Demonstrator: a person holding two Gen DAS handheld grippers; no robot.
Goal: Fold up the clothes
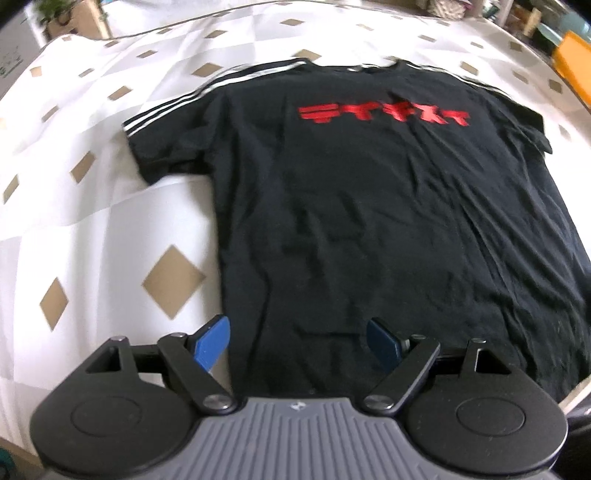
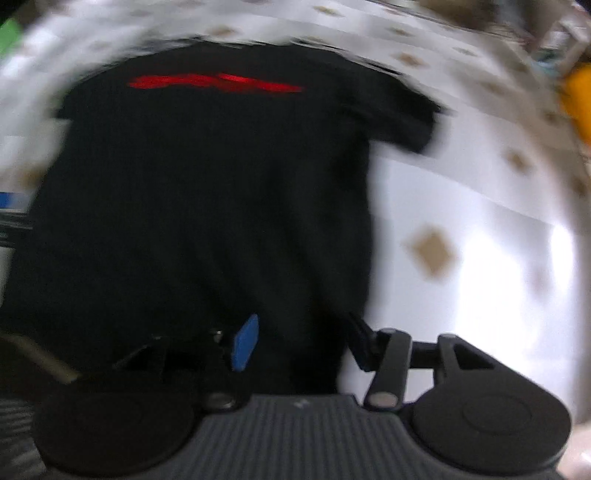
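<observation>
A black T-shirt with a red chest print and white shoulder stripes lies flat on the bed, collar far, hem near. My left gripper hovers open over the hem's left corner, its blue pads wide apart with nothing between them. The right wrist view is blurred: the same T-shirt fills the middle, and my right gripper stands open over the hem's right corner, one blue pad over cloth, the other finger at the shirt's side edge.
The bedsheet is white with tan diamonds and stretches left and far of the shirt. An orange object sits beyond the bed at the far right. Boxes and a plant stand at the far left.
</observation>
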